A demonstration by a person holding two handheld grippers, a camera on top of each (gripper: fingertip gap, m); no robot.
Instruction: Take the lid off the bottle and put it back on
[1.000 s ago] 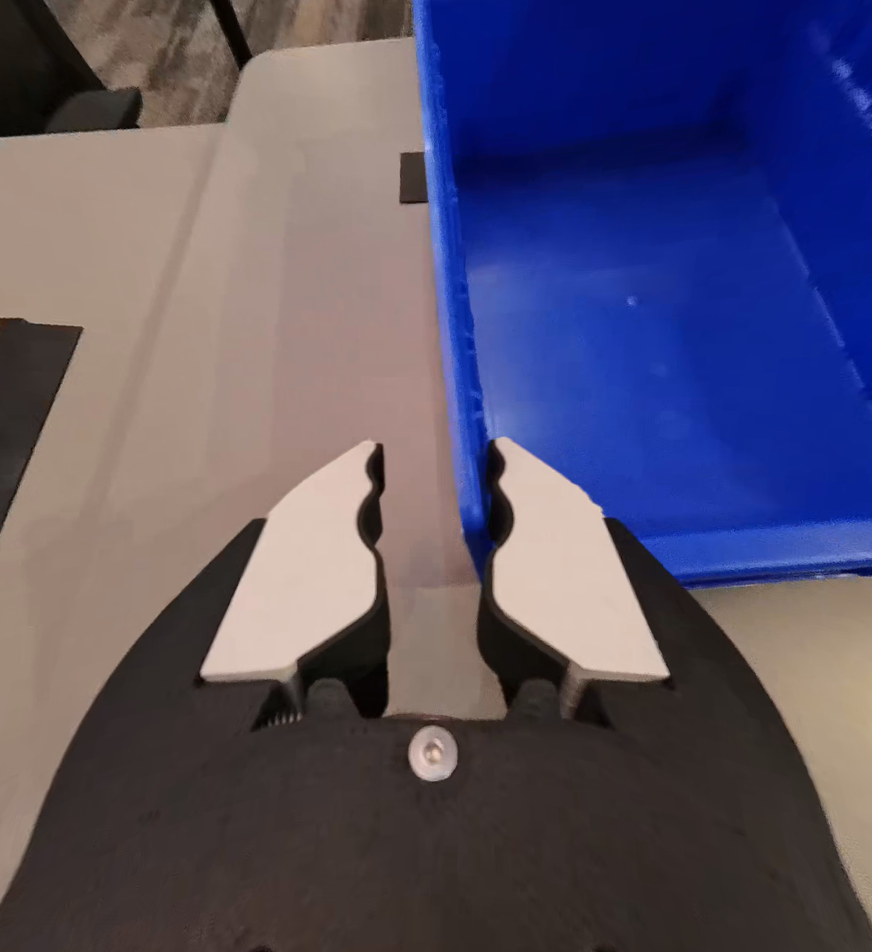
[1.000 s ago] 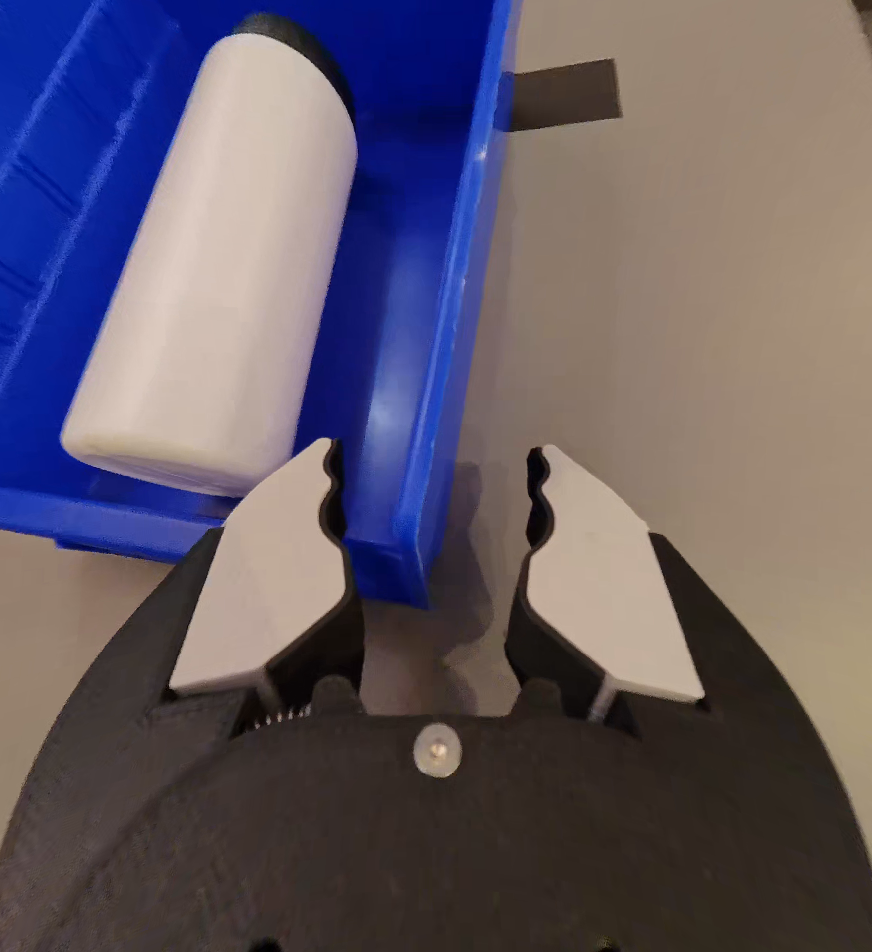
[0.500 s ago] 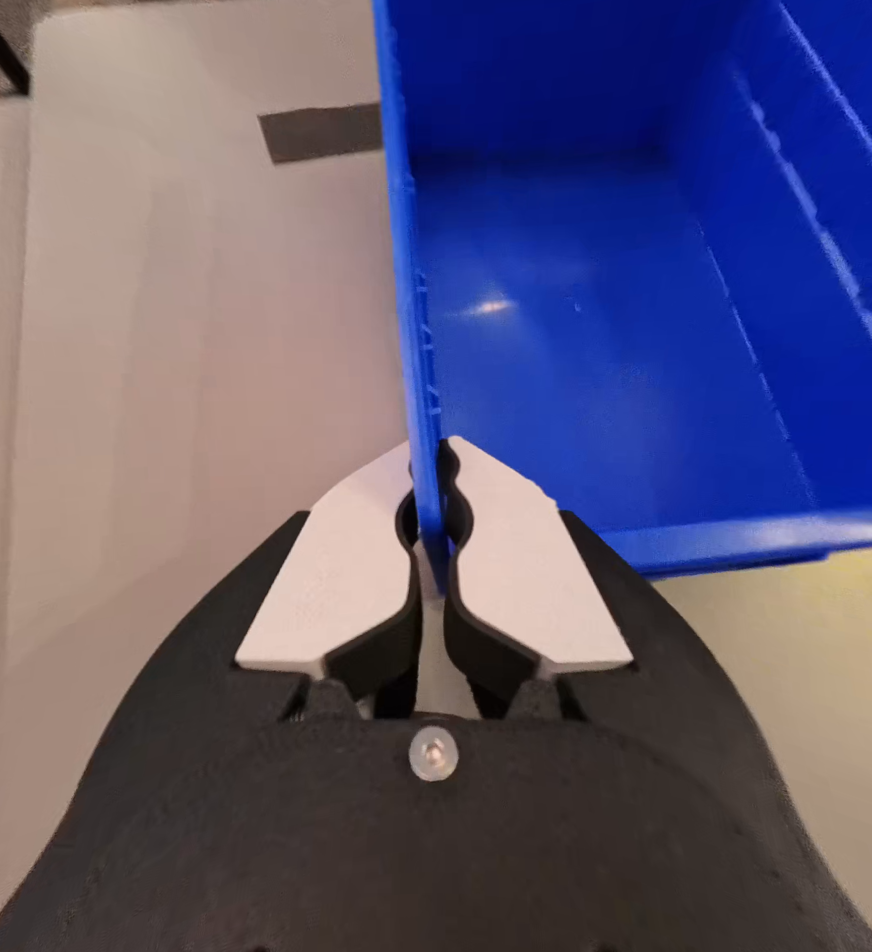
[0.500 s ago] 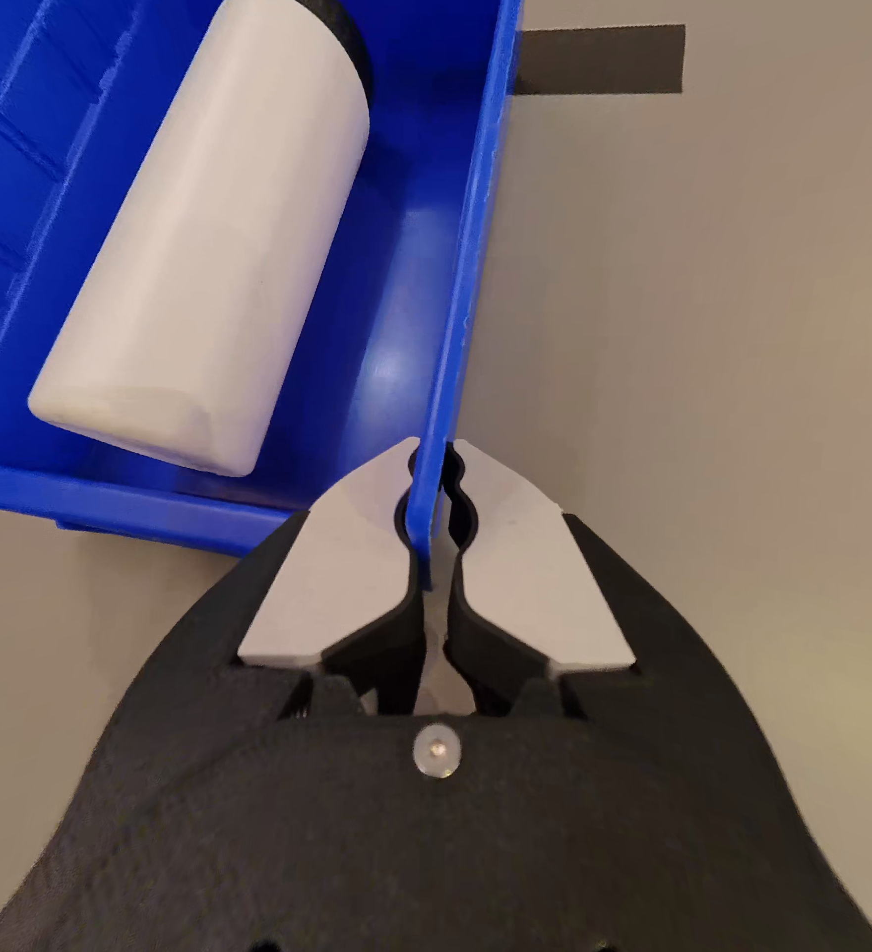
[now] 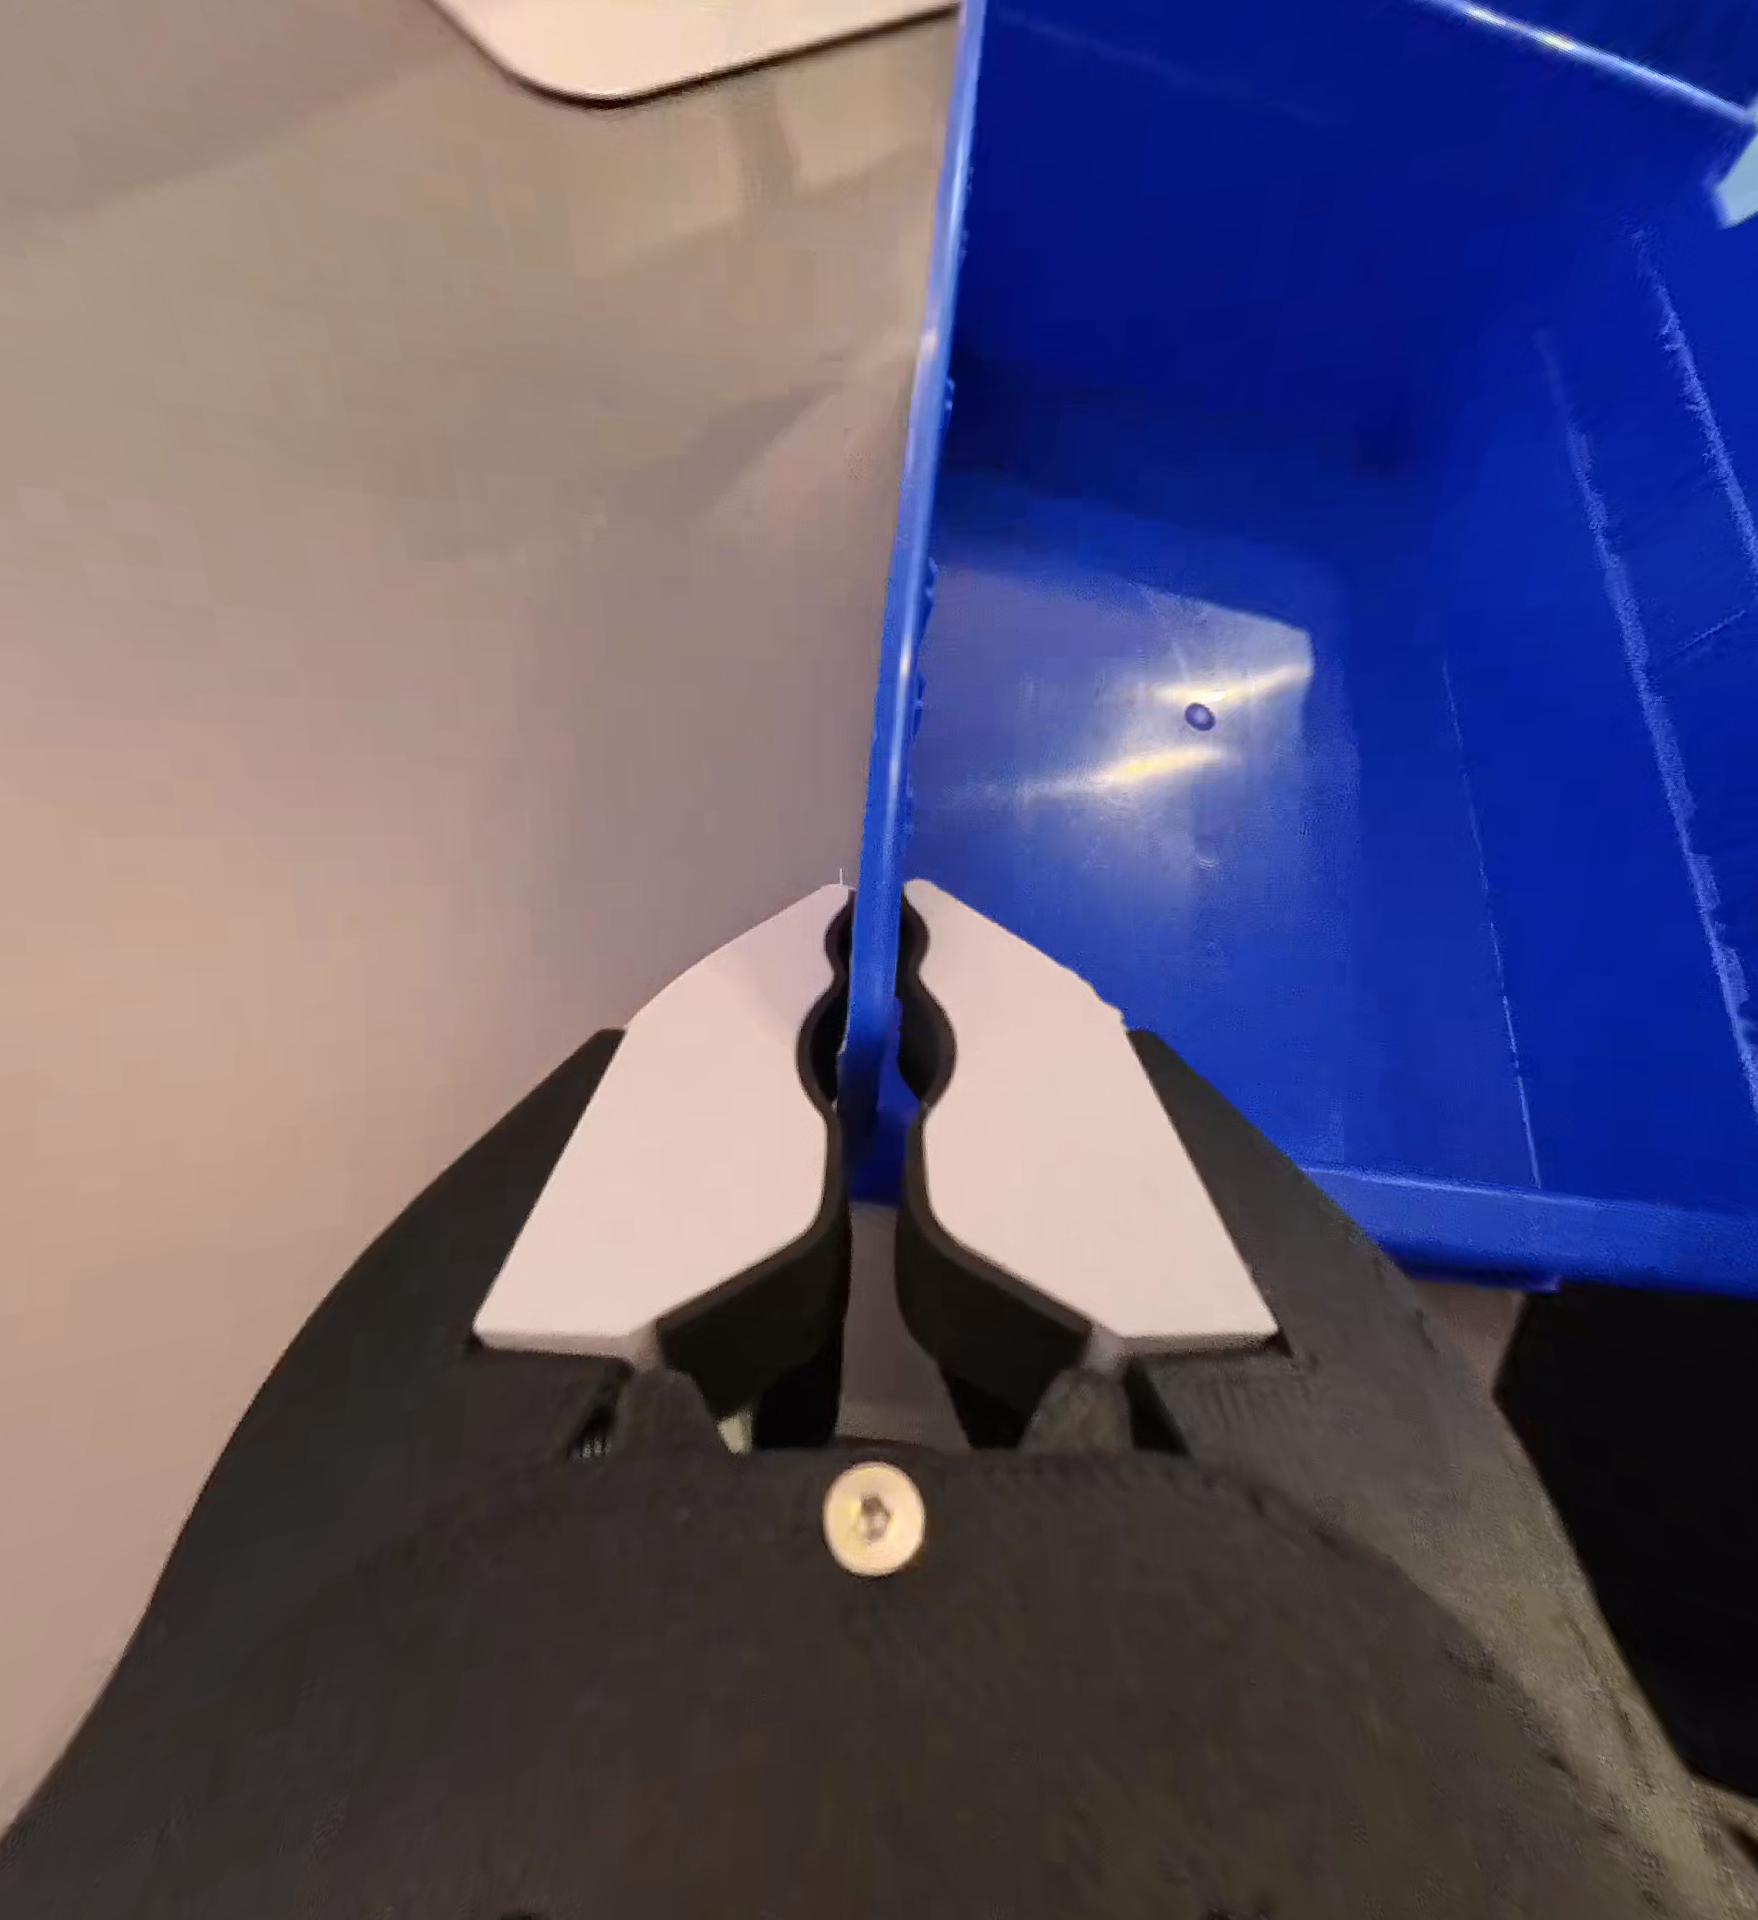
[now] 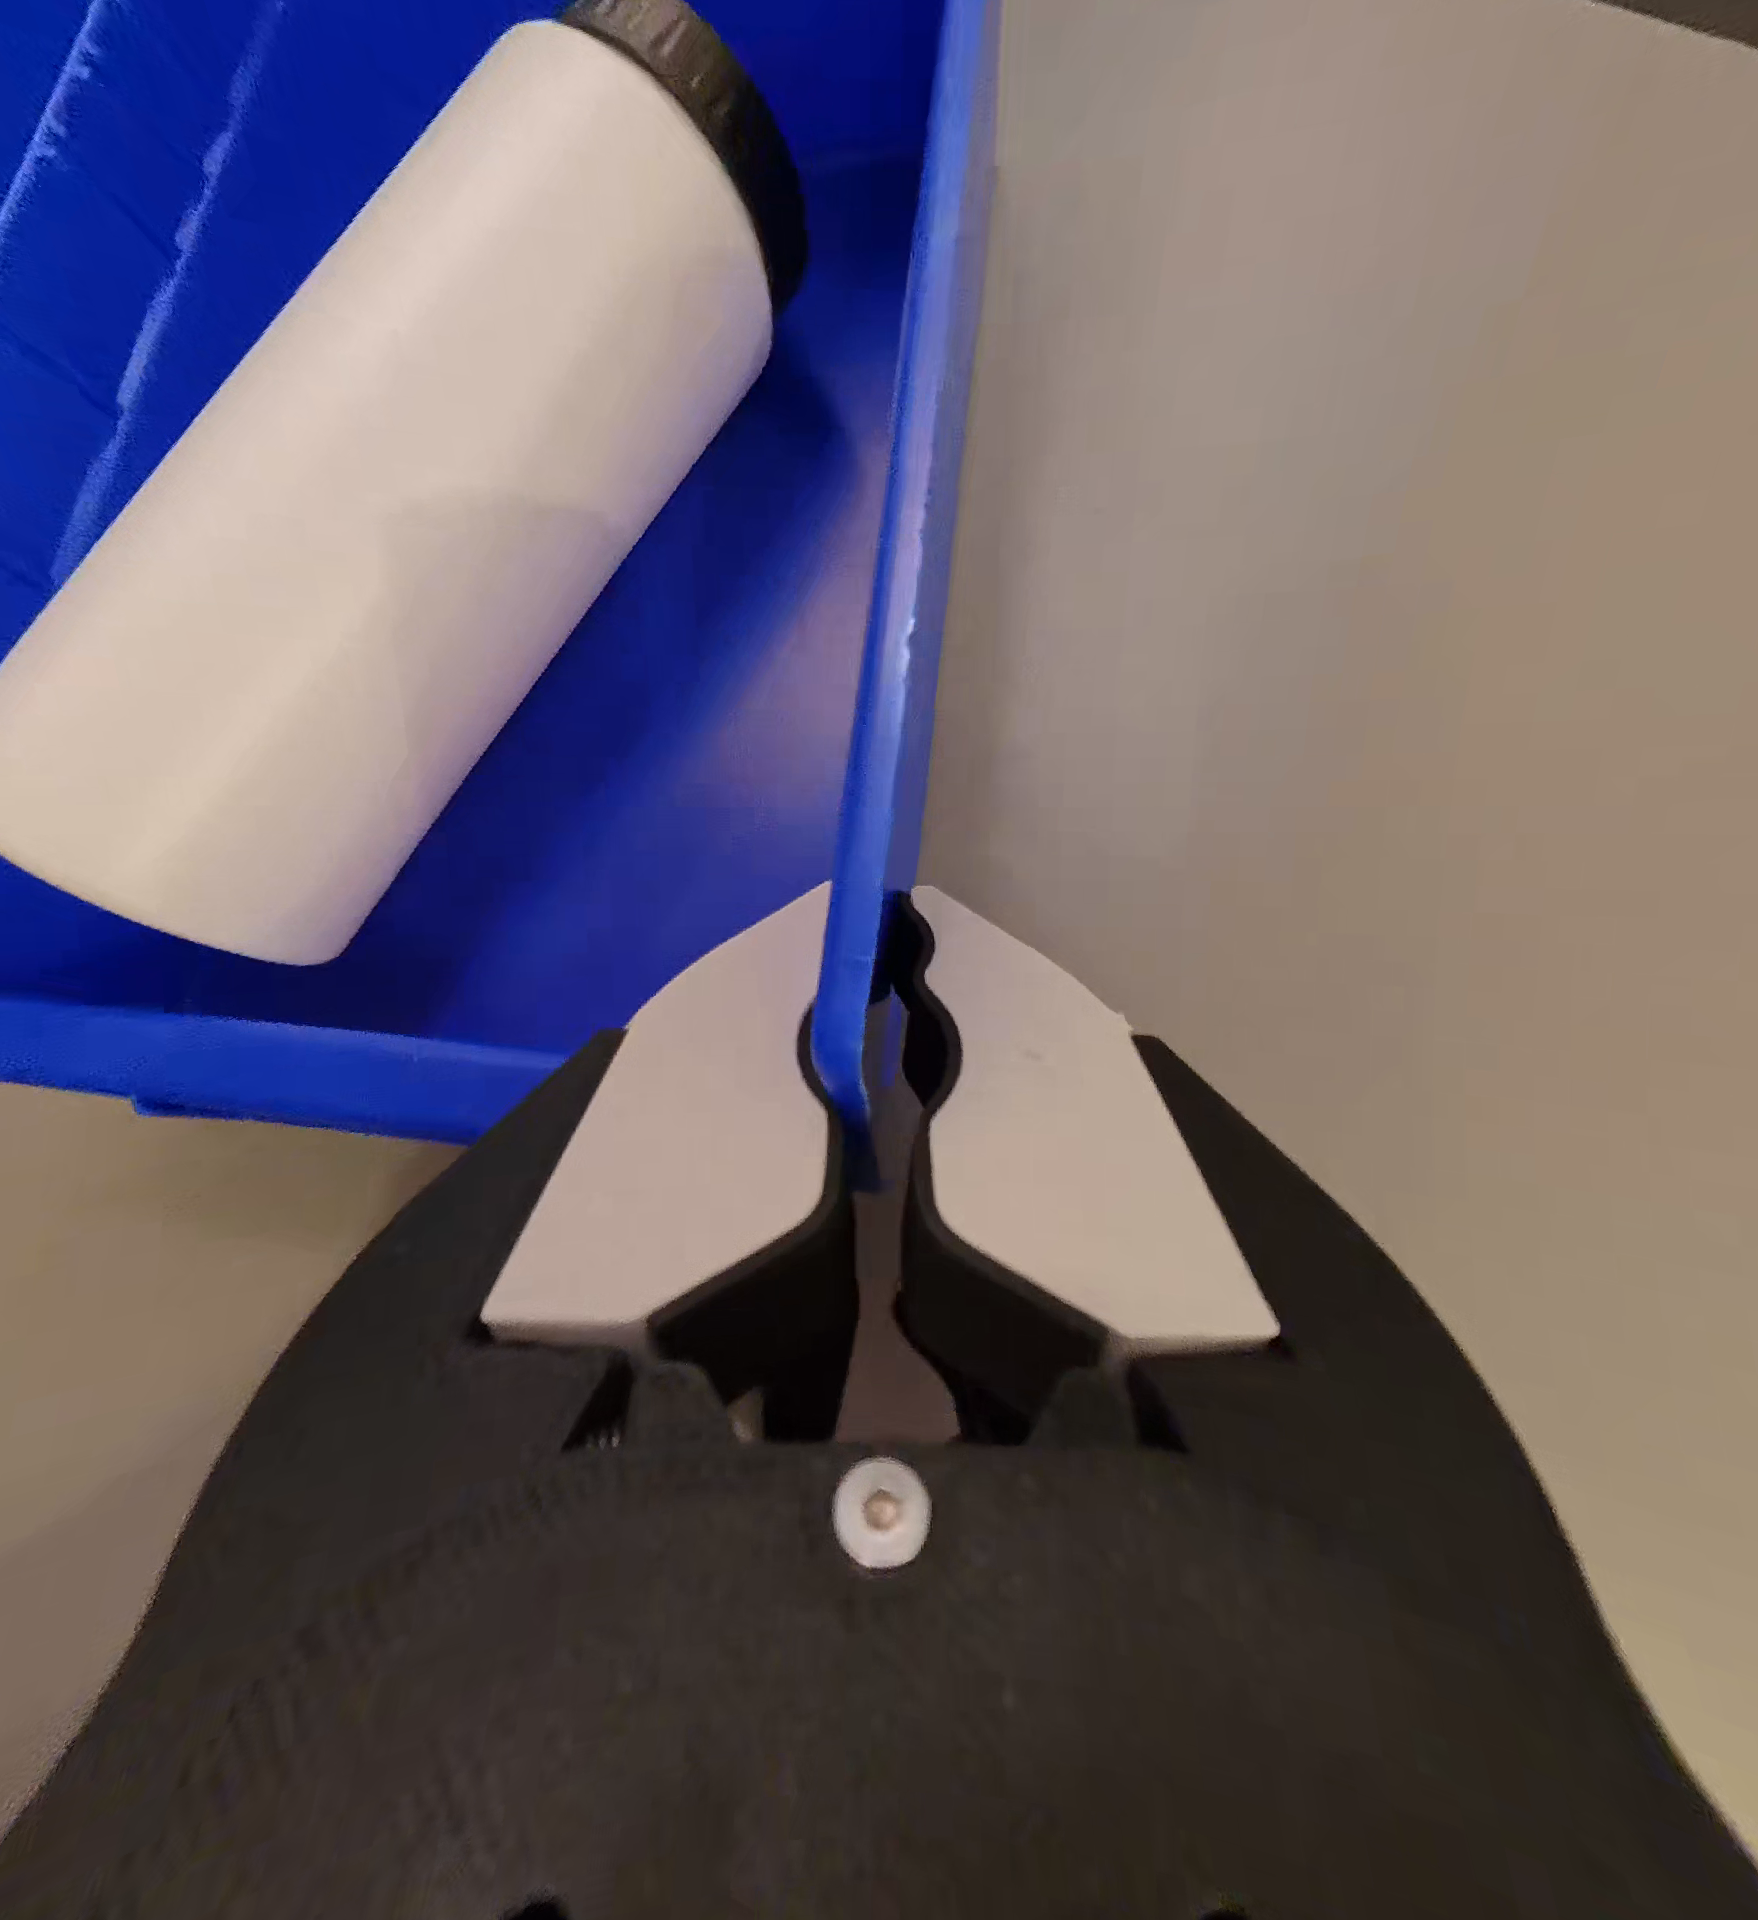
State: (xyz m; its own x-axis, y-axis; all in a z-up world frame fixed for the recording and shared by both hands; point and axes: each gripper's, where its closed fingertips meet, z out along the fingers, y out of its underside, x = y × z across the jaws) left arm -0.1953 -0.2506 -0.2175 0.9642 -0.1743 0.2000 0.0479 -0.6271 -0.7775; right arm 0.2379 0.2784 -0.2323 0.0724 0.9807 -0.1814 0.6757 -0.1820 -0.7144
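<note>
Since a second ago both grippers have closed on the blue bin — the left gripper [image 5: 873, 904] pinches its left wall [image 5: 890, 727], the right gripper [image 6: 870, 904] its right wall [image 6: 906, 623]. Beyond, the white bottle [image 6: 355, 551] lies inside, black lid [image 6: 740, 135] on, toward the bin's far right corner, over the grey counter [image 6: 1374, 623].

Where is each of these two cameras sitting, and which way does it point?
Left wrist view: sits on the left tongs, looking forward and down along their fingers, shut on the blue bin's left wall.
Right wrist view: sits on the right tongs, shut on the bin's right wall; white bottle lies inside.
Shared: the bin, the table.
</note>
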